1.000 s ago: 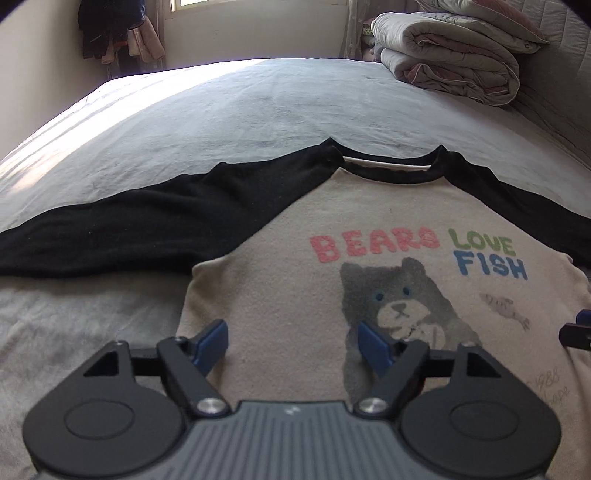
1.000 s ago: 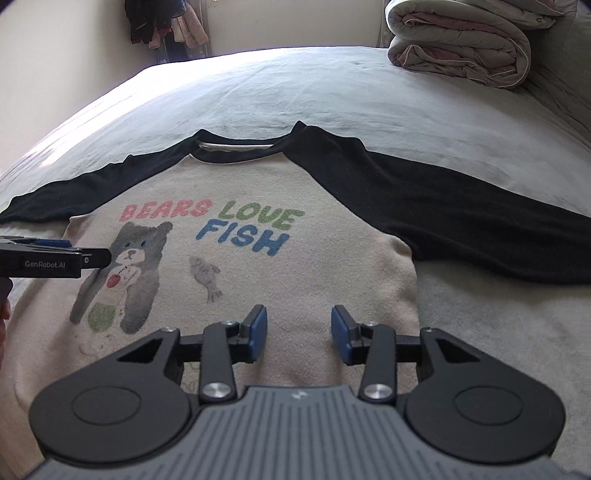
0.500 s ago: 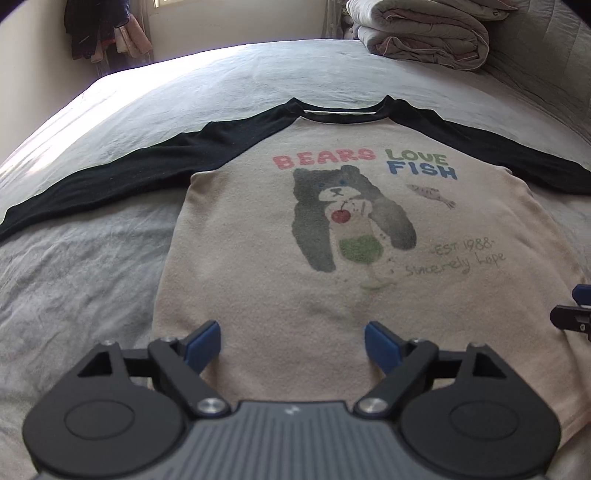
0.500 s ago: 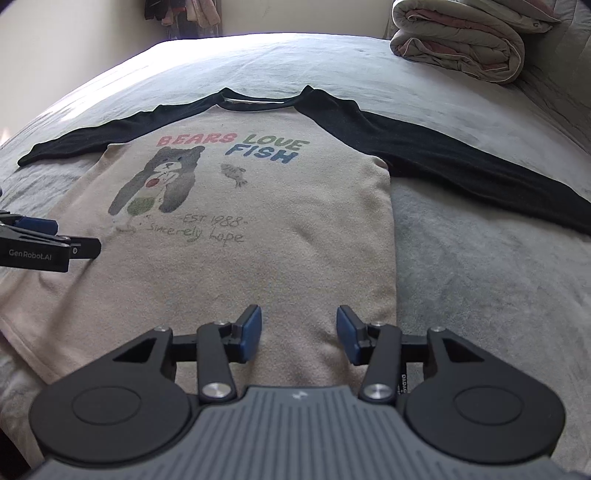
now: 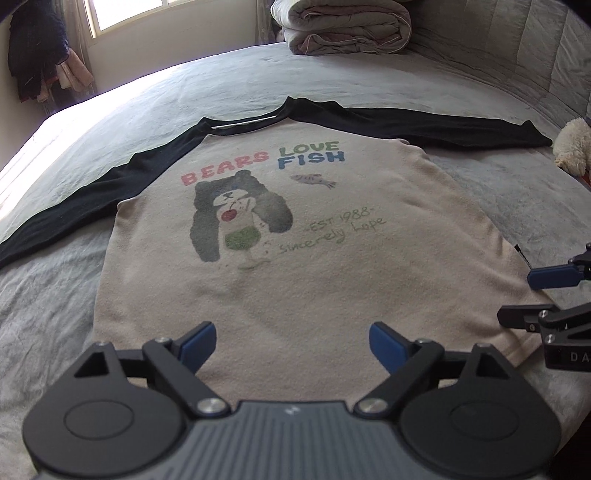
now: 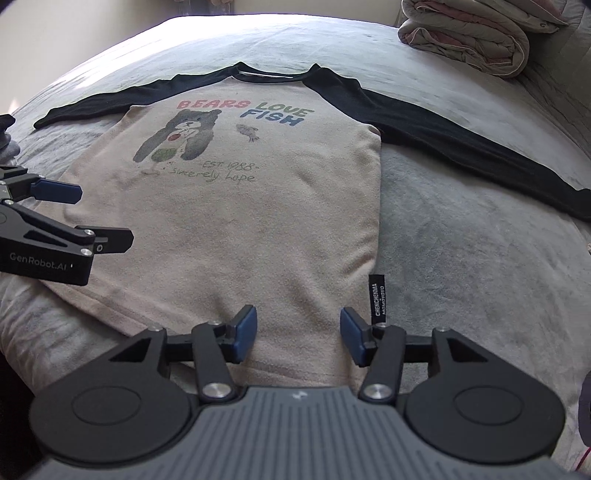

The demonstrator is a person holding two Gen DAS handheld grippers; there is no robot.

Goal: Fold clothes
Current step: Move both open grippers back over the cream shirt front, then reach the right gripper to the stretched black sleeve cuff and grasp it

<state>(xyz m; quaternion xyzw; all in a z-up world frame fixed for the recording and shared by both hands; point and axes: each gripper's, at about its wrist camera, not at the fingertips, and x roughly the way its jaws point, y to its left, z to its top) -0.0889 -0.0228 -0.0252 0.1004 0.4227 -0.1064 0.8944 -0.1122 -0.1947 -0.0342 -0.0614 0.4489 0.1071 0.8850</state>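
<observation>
Nearest the left wrist camera, the left tongs (image 5: 291, 341) hang over the shirt's lower hem with jaws spread wide and opening, only fabric below them and nothing gripped. The right tongs (image 6: 298, 334) sit above the hem near the shirt's right side seam, jaws parted and opening too, pads clear of the cloth, a black side label (image 6: 377, 300) just beside the right pad. The shirt (image 5: 295, 266) lies flat, front up, on the grey bed (image 5: 480, 206): beige body with a bear print and the words BEARS LOVE FISH, black sleeves spread out to both sides, collar pointing away. Past the right sleeve cuff a fluffy white toy (image 5: 572, 149) rests on the bed. At the far end lies a folded quilt (image 5: 343, 27), and dark clothes (image 5: 37, 55) hang by the window
</observation>
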